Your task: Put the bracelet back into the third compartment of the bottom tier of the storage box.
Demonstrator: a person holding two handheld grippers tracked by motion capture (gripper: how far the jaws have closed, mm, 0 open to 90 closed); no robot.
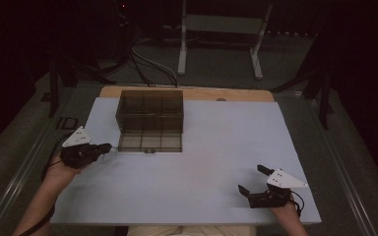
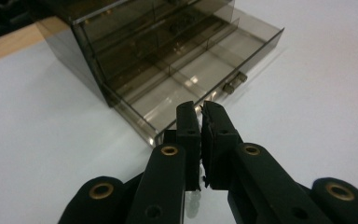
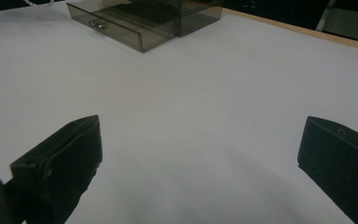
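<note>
High view puts the smoked transparent plastic drawer cabinet [image 1: 151, 115] at the far left of the pale blue-white tabletop [image 1: 211, 152], its bottom drawer [image 1: 150, 142] pulled out toward me. My left gripper [image 1: 106, 147] sits just off that drawer's front left corner, jaws pinched together on nothing I can make out; my right gripper [image 1: 252, 180] rests near the front right edge, well apart from the cabinet, jaws spread wide and empty. I judge the cabinet light, stiff and slick, thin-walled enough to crack or skid, so I'd take the drawer by its small front knob [image 2: 233, 82]. Beyond the wooden table edge [image 1: 236, 94] lie dark floor, cables and a grey metal stand [image 1: 222, 29].
</note>
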